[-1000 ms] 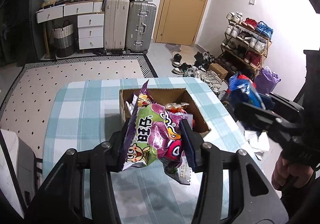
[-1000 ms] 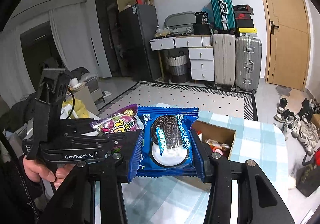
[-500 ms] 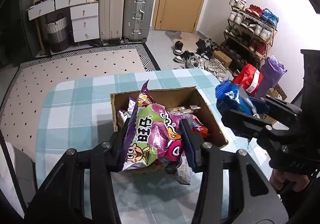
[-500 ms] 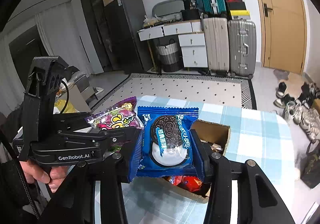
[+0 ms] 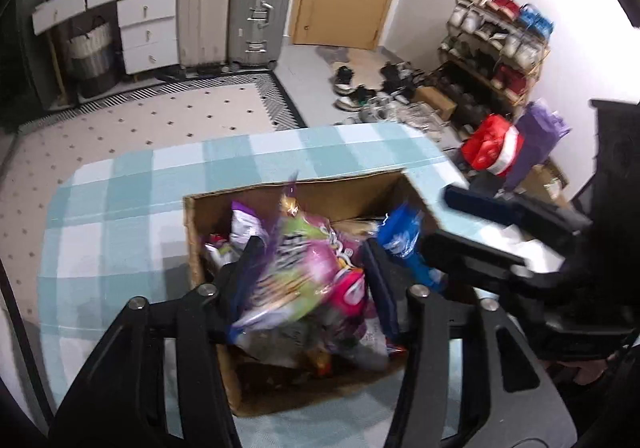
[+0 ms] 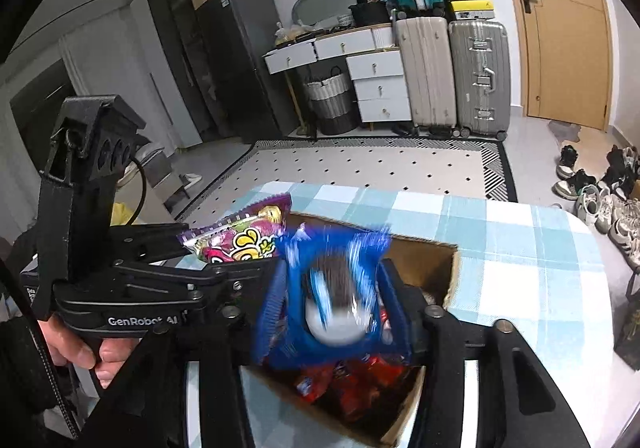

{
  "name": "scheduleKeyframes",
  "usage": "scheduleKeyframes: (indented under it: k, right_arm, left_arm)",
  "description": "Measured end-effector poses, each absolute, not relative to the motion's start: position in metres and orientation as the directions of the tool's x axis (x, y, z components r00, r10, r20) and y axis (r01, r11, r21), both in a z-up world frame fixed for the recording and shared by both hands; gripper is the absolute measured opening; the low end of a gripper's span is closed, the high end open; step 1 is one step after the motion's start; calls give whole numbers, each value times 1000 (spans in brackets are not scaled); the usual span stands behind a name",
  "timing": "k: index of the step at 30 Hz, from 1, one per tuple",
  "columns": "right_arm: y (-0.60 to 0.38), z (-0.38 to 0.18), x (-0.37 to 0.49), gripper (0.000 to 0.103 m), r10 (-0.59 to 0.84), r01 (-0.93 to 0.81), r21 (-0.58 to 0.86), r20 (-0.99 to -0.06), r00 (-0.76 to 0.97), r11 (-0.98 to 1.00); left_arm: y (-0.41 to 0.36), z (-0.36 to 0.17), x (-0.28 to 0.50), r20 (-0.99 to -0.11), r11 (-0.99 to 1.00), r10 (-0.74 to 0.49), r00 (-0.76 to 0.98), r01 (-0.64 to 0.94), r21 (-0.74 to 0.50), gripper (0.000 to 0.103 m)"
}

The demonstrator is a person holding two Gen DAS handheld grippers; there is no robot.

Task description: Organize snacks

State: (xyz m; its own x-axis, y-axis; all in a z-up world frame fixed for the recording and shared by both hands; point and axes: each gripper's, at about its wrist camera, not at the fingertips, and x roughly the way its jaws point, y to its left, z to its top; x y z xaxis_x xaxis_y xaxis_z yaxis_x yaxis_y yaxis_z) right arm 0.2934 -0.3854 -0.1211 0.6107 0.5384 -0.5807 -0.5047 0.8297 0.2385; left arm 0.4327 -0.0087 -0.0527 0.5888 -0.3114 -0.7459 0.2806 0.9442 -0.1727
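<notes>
Both grippers are over an open cardboard box (image 5: 352,192) that stands on a table with a checked blue and white cloth (image 5: 120,208). The left gripper (image 5: 310,272) has a purple and green snack bag (image 5: 298,268) between its 2 fingers; its jaws have just been opening, and the bag looks blurred and slack, low over the box, so the pads do not seem to press on it any more. The right gripper (image 6: 334,300) has a blue cookie packet (image 6: 332,288) between its fingers; its jaws have also just been opening, and the packet is blurred, with a small gap visible at each side, directly above the box opening. In the left wrist view the right gripper (image 5: 436,244) comes in from the right side, and the blue packet (image 5: 400,240) is at the right inner wall of the box. In the right wrist view the left gripper (image 6: 224,248) comes in from the left, held by a hand (image 6: 88,352) in a dark sleeve. Inside the box there are already other snacks, among them red wrappers (image 6: 352,388) near the front wall. Behind the table, 2 suitcases (image 5: 232,8) stand beside a white drawer unit (image 5: 148,28).
</notes>
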Motion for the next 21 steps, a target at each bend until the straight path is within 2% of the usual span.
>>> scheduleKeyframes:
  k: [2,3,16,21]
  right_arm:
    - [-393,-123,296,78,540,-490,252,-553,635,834]
    - [-396,-123,297,78,538,-484,255,-545,643,837]
    - [-411,-97,263,78,541,-490,241,-494,681,837]
    - [-413,-82,236,82,535,-492,223,-473,700,841]
  left_arm:
    - [-8,-54,434,-738,945,-305,601,285,-159,81]
    - [-6,-54,432,-730,947,-301,613,282,-153,84]
    - [17,-29,388,-691,969,-239,682,218,-120,84]
    - [18,-12,354,-671,976,-204,713,200,-85,84]
